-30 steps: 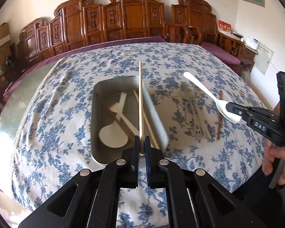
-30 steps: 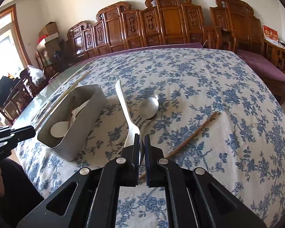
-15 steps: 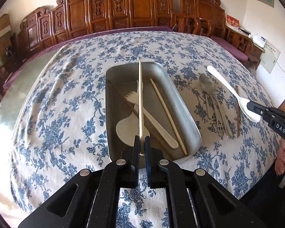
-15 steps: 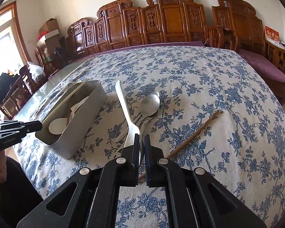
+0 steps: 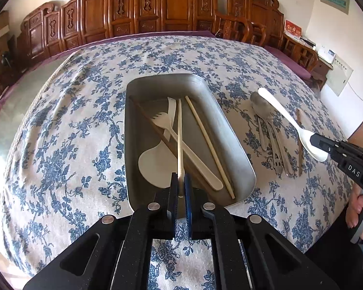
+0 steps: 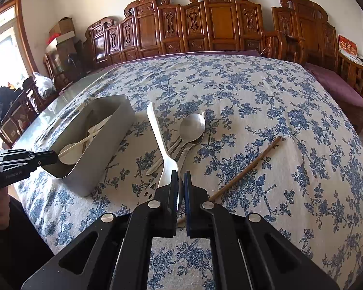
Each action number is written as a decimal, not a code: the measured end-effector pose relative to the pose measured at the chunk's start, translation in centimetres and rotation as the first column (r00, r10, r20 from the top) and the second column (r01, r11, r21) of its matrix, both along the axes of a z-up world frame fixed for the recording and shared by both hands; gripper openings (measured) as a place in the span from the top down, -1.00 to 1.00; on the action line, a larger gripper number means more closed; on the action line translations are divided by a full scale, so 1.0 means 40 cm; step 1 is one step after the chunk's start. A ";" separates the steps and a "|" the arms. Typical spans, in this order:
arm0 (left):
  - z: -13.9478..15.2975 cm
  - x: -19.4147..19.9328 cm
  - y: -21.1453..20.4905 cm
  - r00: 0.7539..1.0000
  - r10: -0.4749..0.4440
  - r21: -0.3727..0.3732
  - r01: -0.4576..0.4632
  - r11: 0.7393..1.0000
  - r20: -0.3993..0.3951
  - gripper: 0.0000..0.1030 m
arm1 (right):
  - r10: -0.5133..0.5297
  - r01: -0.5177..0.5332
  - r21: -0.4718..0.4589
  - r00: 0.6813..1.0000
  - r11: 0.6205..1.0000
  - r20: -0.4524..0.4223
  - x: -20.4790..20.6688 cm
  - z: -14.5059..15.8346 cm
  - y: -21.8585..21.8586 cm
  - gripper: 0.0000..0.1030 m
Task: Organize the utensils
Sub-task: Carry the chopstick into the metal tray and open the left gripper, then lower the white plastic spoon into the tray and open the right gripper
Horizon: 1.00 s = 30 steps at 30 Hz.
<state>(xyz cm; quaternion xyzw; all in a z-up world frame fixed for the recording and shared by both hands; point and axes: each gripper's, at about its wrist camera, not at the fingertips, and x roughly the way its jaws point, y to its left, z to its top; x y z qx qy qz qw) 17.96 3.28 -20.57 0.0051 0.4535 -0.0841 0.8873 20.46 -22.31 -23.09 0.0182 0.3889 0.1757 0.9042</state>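
Observation:
My left gripper (image 5: 180, 181) is shut on a pale chopstick (image 5: 179, 133), held over the near end of the metal tray (image 5: 234, 142). The tray holds a white fork (image 5: 162, 120), a white spoon (image 5: 155, 164), another pale chopstick (image 5: 205, 140) and a dark chopstick. My right gripper (image 6: 180, 181) is shut on a white plastic spoon (image 6: 157, 135) by its bowl, held above the tablecloth right of the tray (image 6: 104, 154). It also shows in the left wrist view (image 5: 313, 142). Metal spoons (image 6: 192, 128) and a brown chopstick (image 6: 249, 166) lie on the cloth.
The table has a blue floral tablecloth (image 6: 278, 111). Carved wooden chairs (image 6: 205, 24) line the far side. The metal spoons (image 5: 263, 111) and brown chopstick (image 5: 300, 149) lie between the tray and the right table edge.
My left gripper has moved forward and down over the tray with the chopstick, which now points into it. My right gripper has stayed nearly still with the white spoon.

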 end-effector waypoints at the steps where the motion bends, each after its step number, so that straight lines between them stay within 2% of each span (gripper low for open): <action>1: 0.004 -0.002 0.001 1.000 -0.002 -0.006 0.002 1.000 0.005 0.91 | 0.003 -0.003 0.002 1.000 1.000 0.002 0.000 0.004 0.005 0.89; 6: 0.026 -0.007 0.020 0.999 0.008 -0.031 -0.007 0.999 0.035 0.88 | 0.031 -0.031 0.027 0.999 0.999 0.012 0.001 0.036 0.054 0.89; 9: 0.045 -0.013 0.037 0.998 0.024 -0.039 -0.021 0.999 0.063 0.74 | 0.050 -0.051 0.030 0.999 0.998 0.014 0.004 0.053 0.098 0.89; 15: 0.068 -0.019 0.075 0.994 0.054 -0.057 -0.049 0.997 0.097 0.74 | 0.069 -0.068 0.058 0.997 0.996 -0.016 0.031 0.064 0.201 0.89; 21: 0.080 -0.024 0.104 0.990 0.080 -0.052 -0.074 0.996 0.119 0.74 | 0.085 -0.084 0.039 0.996 0.996 -0.031 0.061 0.068 0.300 0.89; 30: 0.086 -0.021 0.142 0.984 0.125 -0.042 -0.121 0.992 0.128 0.74 | 0.063 -0.061 0.022 0.996 0.998 -0.070 0.118 0.048 0.380 0.88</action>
